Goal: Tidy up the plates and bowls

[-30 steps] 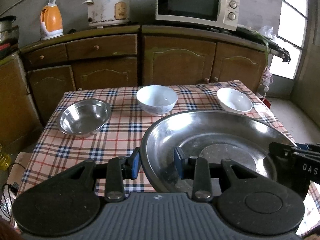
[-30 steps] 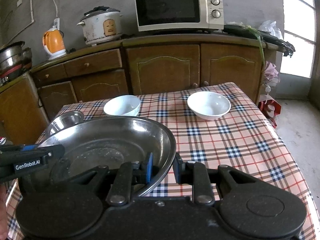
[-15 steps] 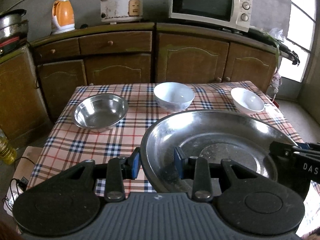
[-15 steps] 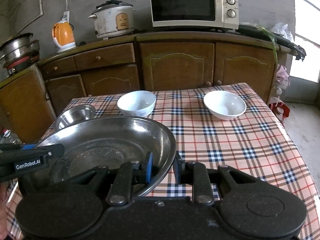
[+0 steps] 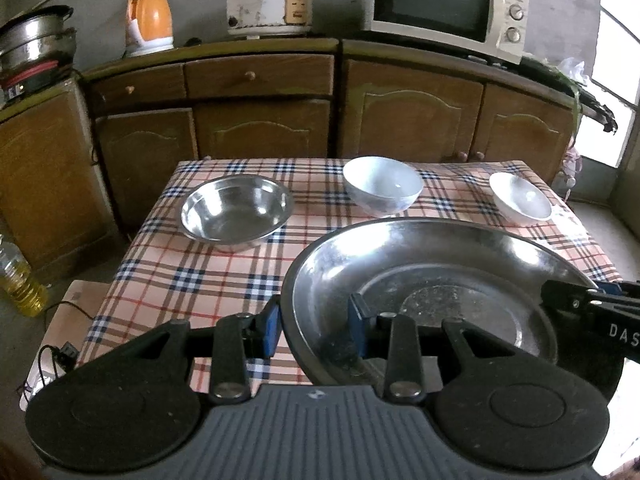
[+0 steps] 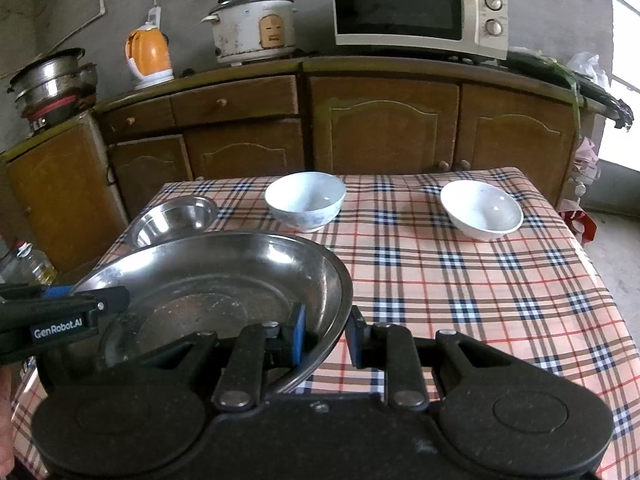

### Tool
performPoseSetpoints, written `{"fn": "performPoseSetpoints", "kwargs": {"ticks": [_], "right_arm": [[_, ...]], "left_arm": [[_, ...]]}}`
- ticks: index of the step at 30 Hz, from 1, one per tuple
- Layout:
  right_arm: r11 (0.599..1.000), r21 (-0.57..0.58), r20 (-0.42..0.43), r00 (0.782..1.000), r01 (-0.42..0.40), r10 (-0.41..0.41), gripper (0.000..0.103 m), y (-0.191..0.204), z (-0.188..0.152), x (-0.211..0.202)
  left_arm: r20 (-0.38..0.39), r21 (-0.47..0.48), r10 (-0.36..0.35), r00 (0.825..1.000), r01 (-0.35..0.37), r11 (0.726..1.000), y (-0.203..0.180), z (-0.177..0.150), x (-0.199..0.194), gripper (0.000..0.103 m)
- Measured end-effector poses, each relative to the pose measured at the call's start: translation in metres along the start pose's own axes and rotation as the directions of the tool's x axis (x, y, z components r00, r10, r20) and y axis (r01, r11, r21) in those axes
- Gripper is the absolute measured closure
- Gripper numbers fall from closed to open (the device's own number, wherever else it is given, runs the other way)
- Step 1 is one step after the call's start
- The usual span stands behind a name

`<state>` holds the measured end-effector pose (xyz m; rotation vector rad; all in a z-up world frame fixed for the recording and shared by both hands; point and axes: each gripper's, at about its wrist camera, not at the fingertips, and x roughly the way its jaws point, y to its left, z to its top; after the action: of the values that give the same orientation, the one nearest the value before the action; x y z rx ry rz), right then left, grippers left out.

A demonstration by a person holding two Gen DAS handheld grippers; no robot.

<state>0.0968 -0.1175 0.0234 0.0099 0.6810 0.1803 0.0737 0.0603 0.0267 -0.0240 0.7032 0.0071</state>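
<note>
Clamping opposite rims, the left gripper (image 5: 314, 330) and right gripper (image 6: 326, 334) hold the steel plate (image 5: 432, 272). The steel bowl (image 5: 236, 212) lies ahead-left, nearer the left hand.

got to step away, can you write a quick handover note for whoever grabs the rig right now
Left hand-held gripper: shut on the left rim of the big steel plate.
Right hand-held gripper: shut on the plate's right rim; the plate is carried between both, over the near part of the table.
On the table: steel bowl far left, white bowl far middle, smaller white bowl far right, all apart.
Done: plate picked up.
Left: set the plate down, then probably gather the bowls; nothing is stacked yet.
</note>
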Motion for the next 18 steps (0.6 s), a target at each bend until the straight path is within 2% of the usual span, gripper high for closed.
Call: {"fn": "performPoseSetpoints", "kwargs": {"ticks": [18], "right_arm": [[0.998, -0.05, -0.03, 0.999, -0.046, 0.044, 0.075, 0.049, -0.004, 0.027]], "left_arm": [[-0.023, -0.045, 0.05, 0.998, -0.051, 0.998, 0.046, -0.012, 0.007, 0.069]]}}
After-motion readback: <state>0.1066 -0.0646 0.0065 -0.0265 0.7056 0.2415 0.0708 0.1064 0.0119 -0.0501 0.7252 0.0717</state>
